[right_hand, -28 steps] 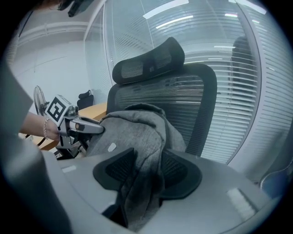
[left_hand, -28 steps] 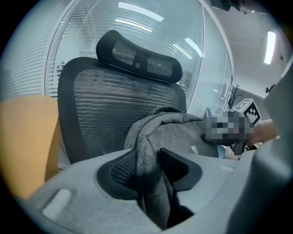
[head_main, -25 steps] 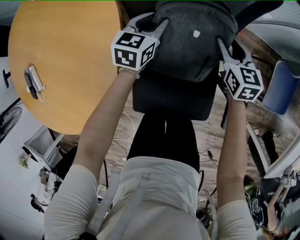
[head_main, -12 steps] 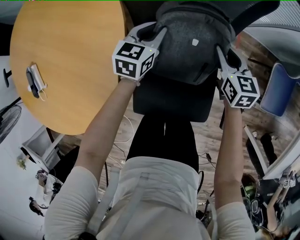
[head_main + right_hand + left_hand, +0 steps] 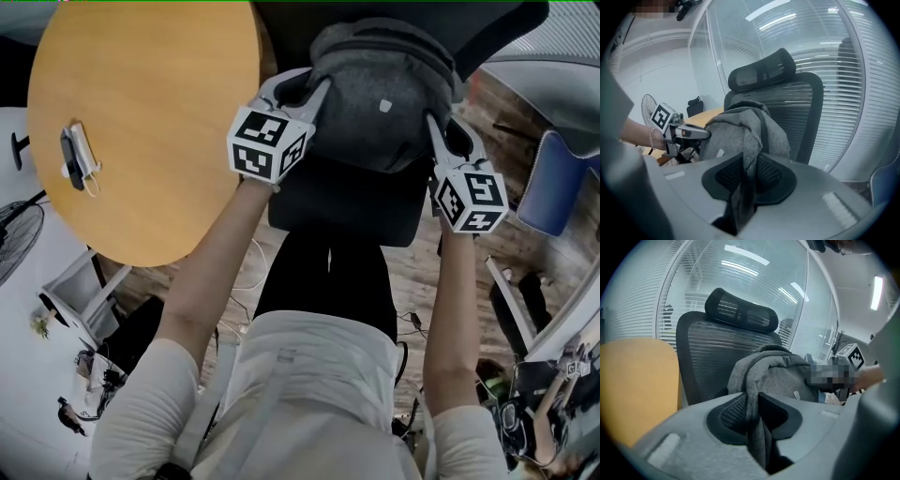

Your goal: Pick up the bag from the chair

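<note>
A grey fabric bag [image 5: 384,98] hangs over the black seat of an office chair [image 5: 347,202], held from both sides. My left gripper [image 5: 302,86] is shut on the bag's left edge, and a fold of grey cloth [image 5: 752,404] is pinched between its jaws. My right gripper [image 5: 441,127] is shut on the bag's right edge, with grey fabric [image 5: 745,173] clamped between its jaws. In both gripper views the bag [image 5: 740,131] rises in front of the chair's mesh back [image 5: 701,352] and headrest [image 5: 761,70].
A round wooden table [image 5: 141,122] stands to the left of the chair with a small device [image 5: 73,155] on it. A blue chair [image 5: 553,187] is at the right. Cables and clutter lie on the wooden floor [image 5: 412,281] below. A curved glass wall [image 5: 754,282] lies behind the chair.
Both grippers have moved a little nearer to me and closer together, with the bag in them. The bag sits lower in the head view and looks more bunched up.
</note>
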